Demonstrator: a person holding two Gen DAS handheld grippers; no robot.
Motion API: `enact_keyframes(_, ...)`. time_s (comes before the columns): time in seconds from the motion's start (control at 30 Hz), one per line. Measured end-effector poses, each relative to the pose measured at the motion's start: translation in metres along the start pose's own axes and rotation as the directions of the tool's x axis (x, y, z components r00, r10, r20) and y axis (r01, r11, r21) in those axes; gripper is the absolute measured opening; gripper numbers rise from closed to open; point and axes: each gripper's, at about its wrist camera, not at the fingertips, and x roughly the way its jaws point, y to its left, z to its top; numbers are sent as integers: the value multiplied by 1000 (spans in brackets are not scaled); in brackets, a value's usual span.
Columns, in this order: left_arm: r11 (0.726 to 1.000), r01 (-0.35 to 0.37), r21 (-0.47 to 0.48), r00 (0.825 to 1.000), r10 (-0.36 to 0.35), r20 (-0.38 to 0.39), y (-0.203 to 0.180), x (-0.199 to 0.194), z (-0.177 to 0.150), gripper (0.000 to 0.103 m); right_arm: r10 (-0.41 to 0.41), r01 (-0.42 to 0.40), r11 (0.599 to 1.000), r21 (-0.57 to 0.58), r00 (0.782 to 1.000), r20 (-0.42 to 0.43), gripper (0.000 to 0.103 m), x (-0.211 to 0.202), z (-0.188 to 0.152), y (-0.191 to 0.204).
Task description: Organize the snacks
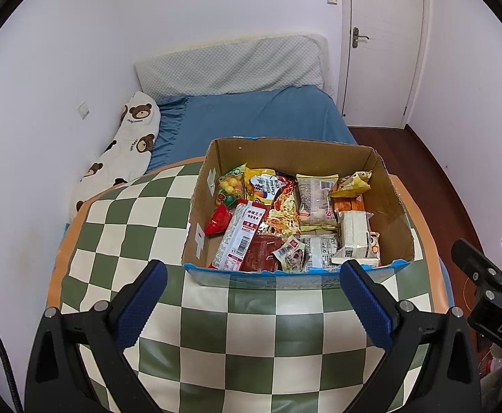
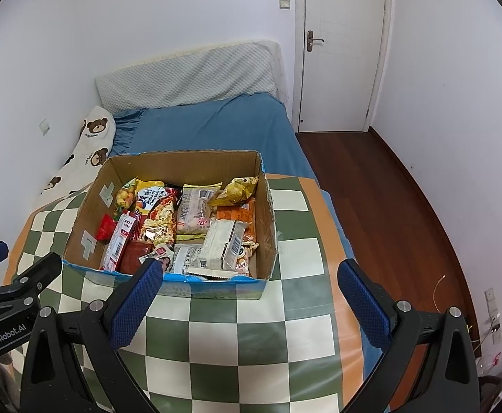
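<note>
Left wrist view. Box [image 1: 392, 203], cardboard, open-topped, on checked surface [image 1: 251, 337]; bed [image 1: 251, 113] behind. Inside: snacks [image 1: 285, 220] in a loose heap, none seen outside on the surface. Itemised: candy bag [image 1: 231, 186] at far left; yellow packet [image 1: 259, 186] beside it; noodle pack [image 1: 284, 210] in the middle; red-and-white stick pack [image 1: 239, 237] leaning at near left; pale packets at right, overlapping. Left gripper [image 1: 251, 275] short of the box's near edge, fingers [image 1: 140, 306] spread wide, holding nothing. Right gripper partly seen at right edge.

Right wrist view. Same box [image 2: 268, 213], same heap; yellow crumpled bag [image 2: 238, 189] at far right corner, white wrapped pack [image 2: 225, 244] tilted over the others near the right wall. Right gripper [image 2: 251, 275] near the box's front, fingers [image 2: 362, 303] spread wide, holding nothing. Left gripper at left edge, clear of the box.

Step in hand, as judged: undecided. Fits either snacks gathered into the box with both grippers drawn clear, or a jumbled boxful awaiting sorting. If further handling is due: fingers over one top-lying packet, a light pinch on a crinkly wrapper, neighbours likely to shift.
</note>
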Motion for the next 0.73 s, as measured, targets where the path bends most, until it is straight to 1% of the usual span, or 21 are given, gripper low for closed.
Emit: enact_keyframes(0.73,1000,2,-3,1000,-2,9,4,-11,1,103,-6,6,1000,-16,1000,12,103,-8,2,2)
